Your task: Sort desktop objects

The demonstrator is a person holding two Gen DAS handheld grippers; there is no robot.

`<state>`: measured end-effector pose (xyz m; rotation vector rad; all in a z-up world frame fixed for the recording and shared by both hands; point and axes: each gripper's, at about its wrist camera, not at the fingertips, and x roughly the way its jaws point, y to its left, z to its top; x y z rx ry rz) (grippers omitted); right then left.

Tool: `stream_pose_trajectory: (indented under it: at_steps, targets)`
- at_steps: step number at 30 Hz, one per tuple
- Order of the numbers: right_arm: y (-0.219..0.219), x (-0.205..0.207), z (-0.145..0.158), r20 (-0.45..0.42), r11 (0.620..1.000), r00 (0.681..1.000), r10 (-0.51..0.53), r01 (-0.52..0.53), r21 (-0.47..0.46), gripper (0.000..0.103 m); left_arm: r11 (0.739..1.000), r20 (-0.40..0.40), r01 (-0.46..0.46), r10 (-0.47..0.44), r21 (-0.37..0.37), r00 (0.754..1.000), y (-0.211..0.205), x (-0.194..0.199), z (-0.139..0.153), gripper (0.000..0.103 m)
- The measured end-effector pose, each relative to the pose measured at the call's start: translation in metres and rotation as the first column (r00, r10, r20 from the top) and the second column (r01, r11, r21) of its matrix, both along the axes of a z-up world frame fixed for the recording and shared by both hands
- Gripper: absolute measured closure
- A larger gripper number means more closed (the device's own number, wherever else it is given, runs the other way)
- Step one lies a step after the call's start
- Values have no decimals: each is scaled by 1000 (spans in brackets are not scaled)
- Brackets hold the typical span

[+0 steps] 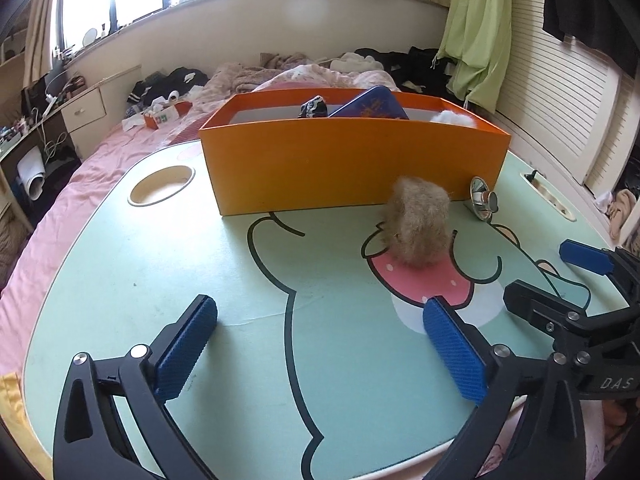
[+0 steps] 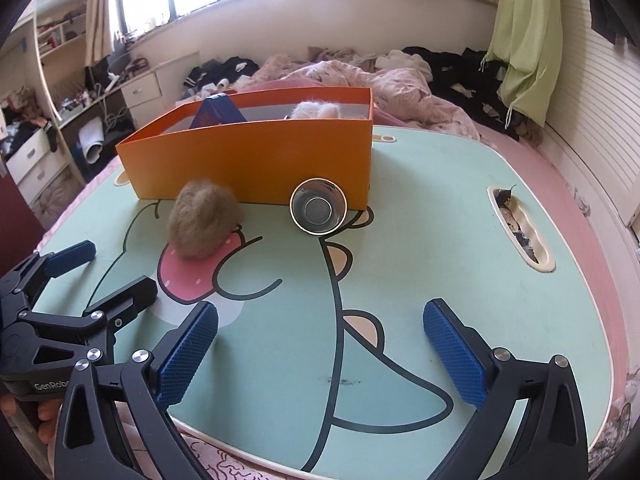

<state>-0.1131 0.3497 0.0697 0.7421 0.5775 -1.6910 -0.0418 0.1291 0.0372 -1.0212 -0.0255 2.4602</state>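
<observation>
You've got an orange box (image 1: pixel 352 164) standing open-topped at the far side of the table, already holding a blue tin (image 1: pixel 374 106) propped on a slant, a dark patterned bundle (image 1: pixel 314 107) and a white fluffy wad (image 1: pixel 454 117). Just in front of it sit two loose pieces — a tan fuzzy ball (image 1: pixel 418 222) and a small metal cup (image 2: pixel 318 206) tipped on its side, mouth toward you.

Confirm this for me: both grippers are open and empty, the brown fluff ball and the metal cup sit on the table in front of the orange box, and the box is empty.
One thing is wrong: the orange box is not empty. The right wrist view shows a blue box and white fluff inside it. The rest holds: left gripper and right gripper open and empty, brown fluff ball and metal cup in front.
</observation>
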Motion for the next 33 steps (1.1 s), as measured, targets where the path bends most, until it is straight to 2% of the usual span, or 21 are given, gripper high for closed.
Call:
stream_pose_trajectory:
  at_steps: [33]
  targets:
    - [0, 2, 0, -1, 1000, 1000, 2, -2, 1, 0, 1000, -2, -13, 13, -2, 1000, 4, 0, 0, 0]
